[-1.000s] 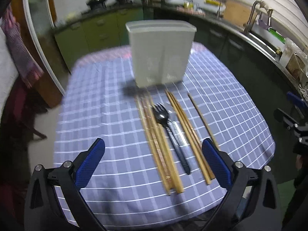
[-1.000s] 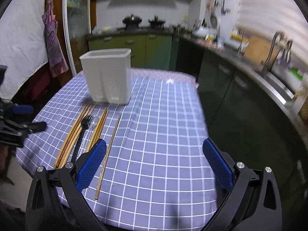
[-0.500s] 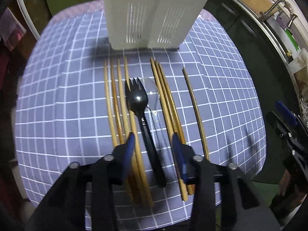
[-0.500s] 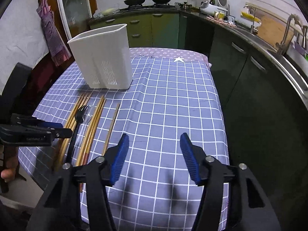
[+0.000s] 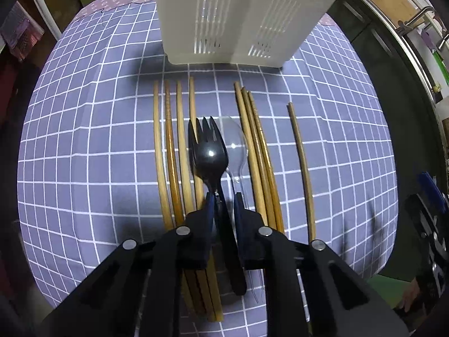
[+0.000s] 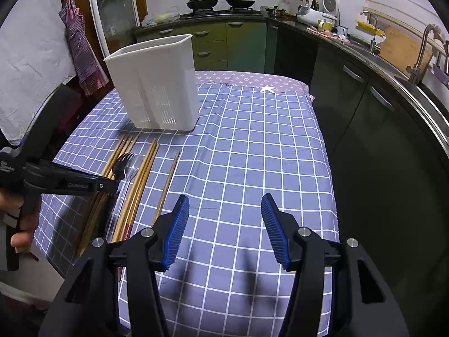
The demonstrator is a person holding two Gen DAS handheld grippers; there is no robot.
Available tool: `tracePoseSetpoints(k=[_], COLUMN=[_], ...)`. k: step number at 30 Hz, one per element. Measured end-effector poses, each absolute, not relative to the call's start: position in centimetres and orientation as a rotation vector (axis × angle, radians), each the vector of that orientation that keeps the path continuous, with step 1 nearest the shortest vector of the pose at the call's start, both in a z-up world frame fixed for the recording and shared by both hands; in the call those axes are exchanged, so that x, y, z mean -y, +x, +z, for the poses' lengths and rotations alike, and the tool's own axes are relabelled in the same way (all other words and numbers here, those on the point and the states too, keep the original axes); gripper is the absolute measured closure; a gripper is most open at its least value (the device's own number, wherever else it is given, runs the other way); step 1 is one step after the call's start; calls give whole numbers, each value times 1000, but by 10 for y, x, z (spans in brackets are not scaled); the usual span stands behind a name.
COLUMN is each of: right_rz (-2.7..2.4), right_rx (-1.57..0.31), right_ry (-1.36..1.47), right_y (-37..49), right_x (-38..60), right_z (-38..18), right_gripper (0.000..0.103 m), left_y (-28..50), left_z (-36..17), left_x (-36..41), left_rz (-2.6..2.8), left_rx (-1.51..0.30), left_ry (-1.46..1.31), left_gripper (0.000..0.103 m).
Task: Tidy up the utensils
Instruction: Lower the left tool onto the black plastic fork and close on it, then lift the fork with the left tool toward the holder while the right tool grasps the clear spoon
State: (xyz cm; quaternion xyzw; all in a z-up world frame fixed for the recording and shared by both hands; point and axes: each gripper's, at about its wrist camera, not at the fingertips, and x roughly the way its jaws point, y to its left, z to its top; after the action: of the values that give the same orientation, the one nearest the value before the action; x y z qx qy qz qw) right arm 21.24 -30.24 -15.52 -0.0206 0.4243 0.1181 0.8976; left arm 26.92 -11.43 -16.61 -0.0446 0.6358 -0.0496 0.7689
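A black plastic fork [image 5: 209, 154] lies on the checked tablecloth [image 5: 84, 140] among wooden chopsticks [image 5: 174, 154], with a clear plastic spoon [image 5: 234, 143] beside it. My left gripper [image 5: 223, 205] points down over them and its jaws are closing. The fork's handle and the spoon's handle lie between the pads; the left pad touches the fork and a narrow gap shows on the right. A white utensil holder [image 5: 238, 14] stands just beyond. My right gripper [image 6: 224, 219] hovers half open over bare cloth, nothing between its fingers.
More chopsticks [image 5: 258, 154] lie right of the spoon, and a single one [image 5: 301, 163] lies farther right. The table's right edge [image 6: 331, 185] drops toward dark cabinets and a sink counter [image 6: 393, 64]. A hand [image 6: 22, 224] holds the left gripper's handle.
The left gripper dropped down over the utensils and narrowed its jaws around the fork's handle. The right gripper narrowed from wide to half open, then kept still.
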Motion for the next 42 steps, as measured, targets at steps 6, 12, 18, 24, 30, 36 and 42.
tracePoseSetpoints(k=[6,12,18,24,30,36,42], right_rz=[251,256,255,265,293,421,476], right_rx=[-877,-880,-888,-917,-1010,-1110,-1260], right_ry=[-42,-47,-57,-71,-66,-74,-78], right_y=[209,208,208,212,228,248,279], right_x=[303,303,301,297,283,229,170], right_z=[-155,-155,-158,-158,-165,-167,-190], right_gripper=[49,49,49,49,58,72,86], left_y=[285,298,307,297,284,258,234], left_z=[-174,-176,-178,-166,-126,-85,-56], left_x=[113,115,115,102,88,70,49], left_rz=[-99,-97,-100,-131,-174,-172,-150], left_rx=[-1396,-1398,-1383,-1316,-1171,-1013,-889], left_ry=[-100,-85,-79,-94,-141,-147,-115], left_gripper=[89,89,93,94,94,94,94])
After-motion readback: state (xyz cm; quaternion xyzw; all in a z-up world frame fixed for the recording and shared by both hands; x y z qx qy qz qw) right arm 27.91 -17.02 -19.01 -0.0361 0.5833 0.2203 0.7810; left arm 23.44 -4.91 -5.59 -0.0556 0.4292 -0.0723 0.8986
